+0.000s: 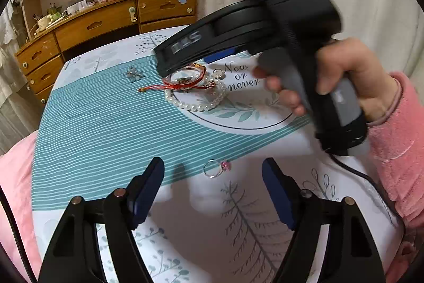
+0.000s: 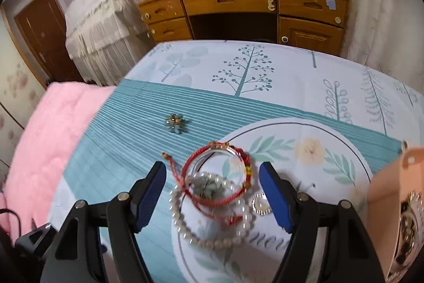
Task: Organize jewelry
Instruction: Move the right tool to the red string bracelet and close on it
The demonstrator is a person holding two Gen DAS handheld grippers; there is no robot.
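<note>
I hold both jaws wide and empty: the right gripper [image 2: 212, 192] brackets the red bracelet [image 2: 217, 174] tangled on the pearl bracelet [image 2: 212, 219]; the ring [image 1: 216, 168] lies just ahead of the left gripper [image 1: 213, 192]. Closing may snag both bracelets together

Black two-finger left gripper [image 1: 213, 192] with blue pads [image 1: 278, 195] and brass-coloured pivot screws; the person's fluffy pink sleeve [image 1: 397, 150]; black cable.

Both wrist views downward, close, sharing bracelets [image 1: 194, 86]
</note>
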